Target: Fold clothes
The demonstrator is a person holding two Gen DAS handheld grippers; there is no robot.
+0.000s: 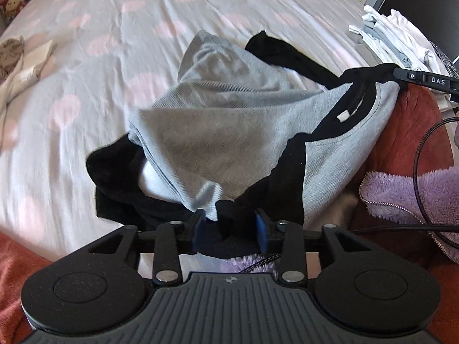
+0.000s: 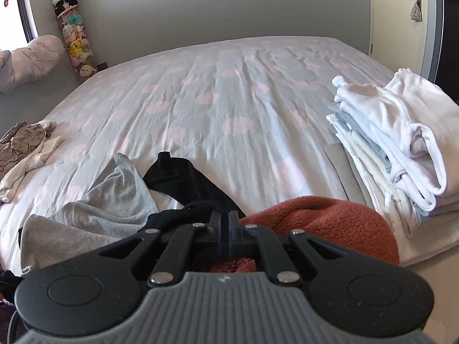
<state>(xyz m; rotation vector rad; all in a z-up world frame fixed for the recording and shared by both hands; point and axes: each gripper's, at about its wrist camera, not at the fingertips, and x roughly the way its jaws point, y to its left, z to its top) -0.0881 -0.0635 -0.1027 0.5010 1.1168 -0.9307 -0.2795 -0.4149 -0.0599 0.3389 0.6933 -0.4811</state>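
Between both tools hangs the grey-black shirt (image 1: pixel 218 132), right tool (image 2: pixel 225 215) pinching it, left tool (image 1: pixel 231 223) spread.

grey-black shirt (image 1: pixel 218 132) | crumpled, lifted at shoulders | on bed

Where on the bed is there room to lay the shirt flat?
The wide middle of the bedsheet is bare, between the crumpled clothes and the folded pile. The near edge is crowded by the grey-and-black shirt and red blanket.

Daylight, soft, brightest on bed (image 2: pixel 229 91) left of shirt (image 1: pixel 218 120); motion blur across sheet; strong fisheye bending at edges.
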